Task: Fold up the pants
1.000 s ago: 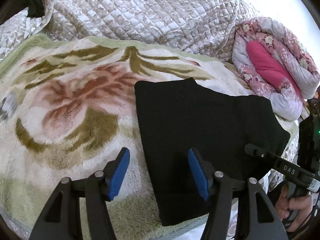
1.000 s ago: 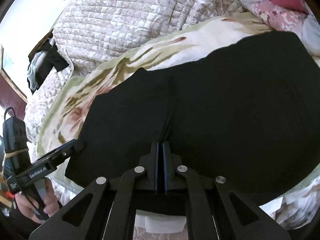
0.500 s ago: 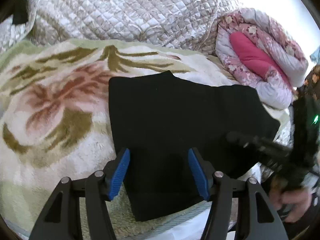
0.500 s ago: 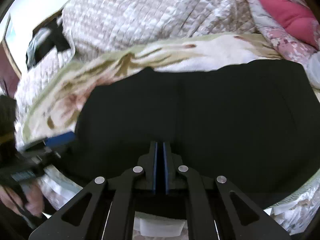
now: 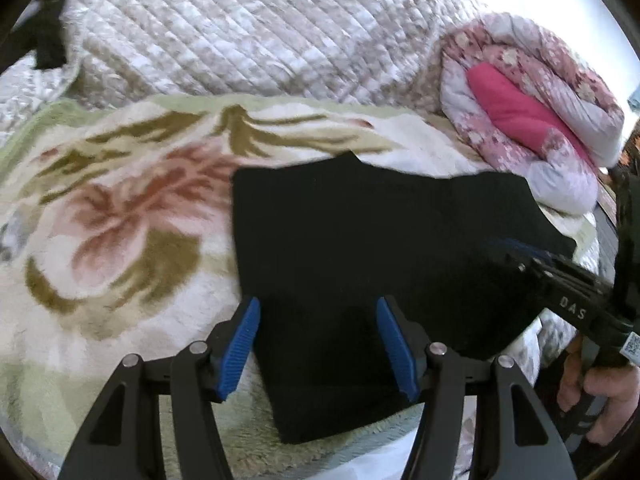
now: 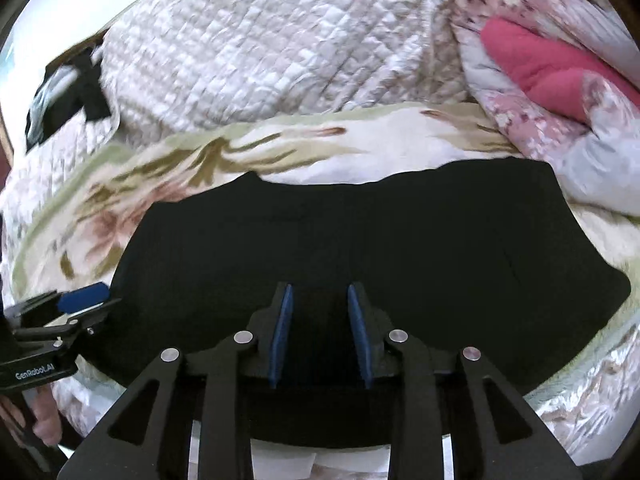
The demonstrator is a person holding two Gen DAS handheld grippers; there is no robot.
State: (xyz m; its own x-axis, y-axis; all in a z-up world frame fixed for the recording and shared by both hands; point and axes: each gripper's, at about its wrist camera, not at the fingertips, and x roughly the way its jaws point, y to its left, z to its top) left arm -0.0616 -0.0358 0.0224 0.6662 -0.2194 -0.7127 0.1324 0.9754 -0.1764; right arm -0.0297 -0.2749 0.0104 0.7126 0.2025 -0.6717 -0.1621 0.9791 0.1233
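Black pants [image 5: 360, 220] lie folded flat on a floral fleece blanket [image 5: 120, 240], near the bed's front edge. My left gripper [image 5: 317, 308] hovers open over the pants' near left part, its blue pads [image 5: 240, 344] wide apart and gripping nothing. My right gripper [image 6: 319, 294] hangs over the pants [image 6: 360, 240] at their near edge. Its jaws are opening, and the blue pads [image 6: 280, 332] stand clear of the black cloth below the gap. Each view shows the other gripper at its side: the right gripper [image 5: 516, 254] and the left gripper [image 6: 82, 300], each held by a hand.
A quilted beige bedspread [image 5: 240, 32] is heaped behind the blanket. A rolled floral duvet with pink lining [image 5: 532, 120] lies at the back right, close to the pants' far corner. Dark clothes [image 6: 68, 92] sit at the far left. The bed's front edge [image 6: 280, 460] runs under my grippers.
The right gripper's jaws have gone from shut to parted above the pants. The left gripper has shifted, so the pants' left edge now lies between its fingers; its opening is unchanged.
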